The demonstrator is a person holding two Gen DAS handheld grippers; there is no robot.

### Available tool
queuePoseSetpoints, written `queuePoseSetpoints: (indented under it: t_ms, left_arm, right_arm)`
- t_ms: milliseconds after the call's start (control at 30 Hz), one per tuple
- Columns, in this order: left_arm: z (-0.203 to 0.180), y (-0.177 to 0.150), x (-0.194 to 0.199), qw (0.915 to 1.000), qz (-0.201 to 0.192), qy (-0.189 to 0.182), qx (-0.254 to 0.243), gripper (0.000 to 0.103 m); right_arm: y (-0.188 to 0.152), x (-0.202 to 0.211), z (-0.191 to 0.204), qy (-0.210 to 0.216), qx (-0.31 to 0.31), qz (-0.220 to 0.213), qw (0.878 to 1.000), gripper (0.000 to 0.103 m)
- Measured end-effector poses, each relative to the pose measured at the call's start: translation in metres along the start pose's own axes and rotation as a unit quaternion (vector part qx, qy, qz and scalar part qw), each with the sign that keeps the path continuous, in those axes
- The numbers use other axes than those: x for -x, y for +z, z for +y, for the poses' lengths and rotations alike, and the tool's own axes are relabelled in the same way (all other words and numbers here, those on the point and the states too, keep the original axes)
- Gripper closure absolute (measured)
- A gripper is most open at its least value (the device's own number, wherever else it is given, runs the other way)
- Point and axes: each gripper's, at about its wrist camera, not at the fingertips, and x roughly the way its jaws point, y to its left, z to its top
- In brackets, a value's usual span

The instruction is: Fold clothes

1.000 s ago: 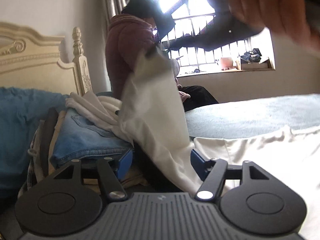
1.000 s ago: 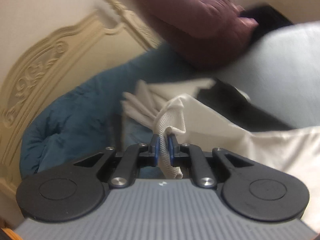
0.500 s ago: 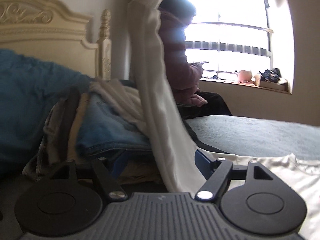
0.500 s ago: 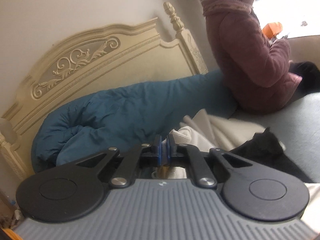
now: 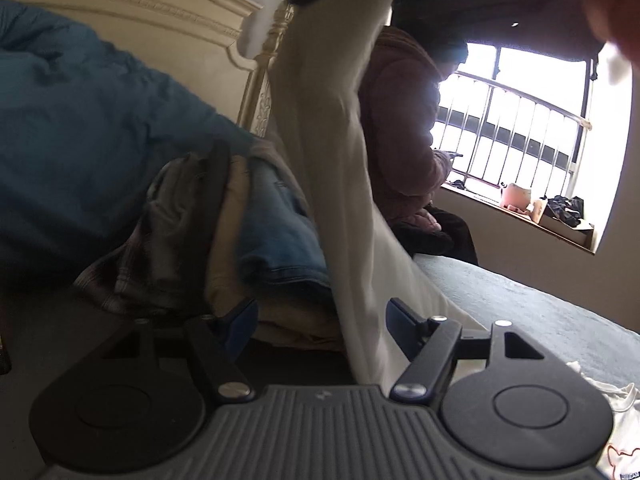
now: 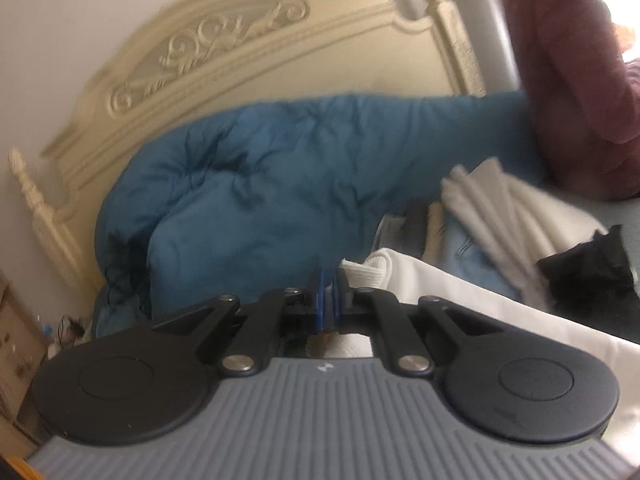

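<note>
1. Your left gripper [image 5: 320, 316] is spread wide, gripping nothing; the cream garment [image 5: 340, 184] hangs as a taut sheet between its open jaws.
2. Your right gripper [image 6: 328, 294] is pressed together, pinching the garment's ribbed edge [image 6: 370, 270].
3. Since a second ago the cloth has gone from slumped on the bed to lifted high, stretched steeper and longer, so the garment is probably being shaken out before its first fold.
4. Behind it sits the clothes stack [image 5: 240, 240], jeans showing.
5. Farther off: blue duvet [image 6: 280, 168], headboard [image 6: 240, 52], a seated person [image 5: 404, 136] by the window [image 5: 512, 120].
</note>
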Motion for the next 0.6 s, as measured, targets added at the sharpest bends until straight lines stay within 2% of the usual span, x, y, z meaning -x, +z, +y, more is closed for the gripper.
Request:
queuePoseSetpoints:
  t_ms: [200,300,433,500,567,600]
  left_arm:
    - [0.016,0.001,-0.02,0.9986,0.031,0.019,0.038,0.034]
    - [0.029,-0.002,-0.028,0.9966,0.049,0.035,0.056,0.038]
    - [0.048,-0.006,-0.034,0.9934,0.064,0.051,0.081,0.054]
    - [0.053,-0.005,-0.034,0.993,0.064,0.053,0.084,0.06]
    - [0.057,-0.004,-0.033,0.993,0.063,0.053,0.084,0.071]
    - [0.059,-0.004,-0.033,0.993,0.062,0.054,0.084,0.073]
  right_arm:
    - [-0.015,-0.053,-0.008,-0.006,0.0,0.047,0.999,0.103]
    - [-0.022,-0.059,-0.017,-0.013,-0.023,0.05,0.998,0.102]
    - [-0.026,-0.034,-0.044,-0.027,-0.064,0.029,0.997,0.101]
    - [-0.029,-0.014,-0.06,-0.049,-0.079,0.022,0.995,0.1]
    - [-0.035,0.009,-0.075,-0.072,-0.093,0.021,0.993,0.1]
    - [-0.04,0.022,-0.082,-0.083,-0.1,0.021,0.991,0.1]
